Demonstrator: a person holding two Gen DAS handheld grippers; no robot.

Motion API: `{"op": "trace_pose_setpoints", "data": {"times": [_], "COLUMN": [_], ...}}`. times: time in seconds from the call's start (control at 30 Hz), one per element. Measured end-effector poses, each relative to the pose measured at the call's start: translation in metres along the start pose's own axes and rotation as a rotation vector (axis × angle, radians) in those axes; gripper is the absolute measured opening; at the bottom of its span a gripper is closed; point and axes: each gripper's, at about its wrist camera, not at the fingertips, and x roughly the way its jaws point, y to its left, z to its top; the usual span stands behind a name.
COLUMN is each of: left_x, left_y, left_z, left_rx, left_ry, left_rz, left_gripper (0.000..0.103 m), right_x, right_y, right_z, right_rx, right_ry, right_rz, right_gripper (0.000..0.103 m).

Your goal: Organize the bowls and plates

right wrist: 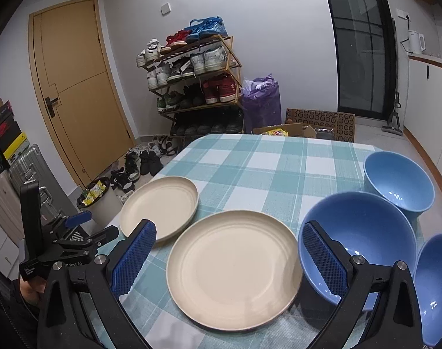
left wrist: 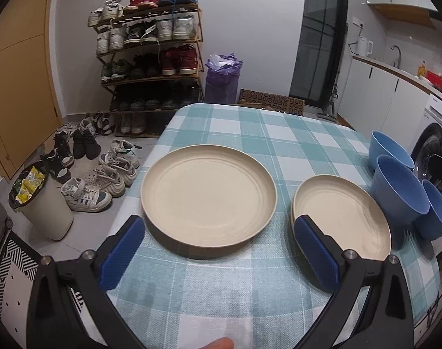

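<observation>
Cream plates (left wrist: pixel 208 197) (left wrist: pixel 344 216) and blue bowls (right wrist: pixel 357 241) lie unstacked along the table's (left wrist: pixel 250 133) right edge; left gripper (left wrist: pixel 221 250) and right gripper (right wrist: pixel 229 257) gape empty.

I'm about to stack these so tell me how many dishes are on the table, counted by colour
Cream plates: 2, the left plate and the right plate.
Blue bowls: 3, the far bowl, the middle bowl and the near bowl.
Total: 5 dishes on the checked tablecloth.
</observation>
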Motion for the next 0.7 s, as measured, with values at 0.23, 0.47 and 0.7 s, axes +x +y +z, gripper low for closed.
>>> {"op": "trace_pose_setpoints", "data": {"times": [0.23,0.47,0.7], "left_x": [0.001,0.002,0.003], "left_y": [0.015,0.024,0.032], "left_z": [0.003,0.005,0.007], "left_rx": [-0.043,-0.052,-0.057], "left_ry": [0.000,-0.003,-0.002], "left_rz": [0.021,0.039,0.058], "left_gripper": [0.103,0.103,0.103], "right_x": [0.006,0.018,0.032], "right_y": [0.018,0.030,0.042], "right_z": [0.015,0.029,0.041], "right_rx": [-0.061,-0.088,-0.117], "right_ry": [-0.001,0.005,0.020], "right_rz": [-0.001,0.008,0.018], "right_gripper": [0.102,0.102,0.102]}}
